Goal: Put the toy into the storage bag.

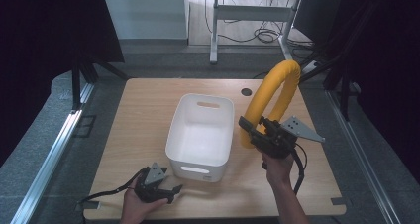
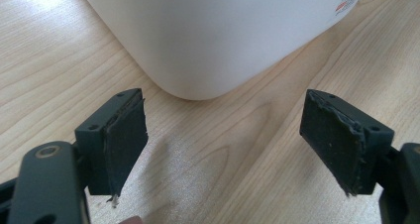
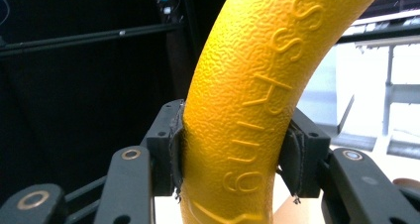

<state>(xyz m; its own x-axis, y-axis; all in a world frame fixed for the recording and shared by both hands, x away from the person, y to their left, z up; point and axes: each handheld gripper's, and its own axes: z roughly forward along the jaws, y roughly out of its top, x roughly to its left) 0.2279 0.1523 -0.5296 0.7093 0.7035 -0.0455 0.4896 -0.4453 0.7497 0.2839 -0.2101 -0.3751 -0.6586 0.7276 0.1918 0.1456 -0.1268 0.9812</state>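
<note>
Yellow foam, bent into a tall arch, is what the right gripper (image 1: 253, 131) has hold of: its jaws are pressed in on both sides of the yellow tube (image 1: 275, 92) near one end, and the right gripper view shows the pads denting the textured skin. The tube stands just to the right of the white bin (image 1: 200, 135), its curve rising above the bin's far right corner, clear of the table (image 1: 138, 120).

The risk, to my eye, is the spring in that foam. Held by one end only, the arch could flex or swing as it goes over the bin's rim, catch the wall and nudge the bin, or straighten and refuse to sit inside. A slack grip would let it twist out.

The right hand (image 1: 277, 167) comes up from near the bin's right side, wrist raised, gripper angled up and left. The left gripper (image 1: 159, 186) rests low by the bin's near left corner, jaws wide apart with nothing between them, pointing at the bin's wall.
</note>
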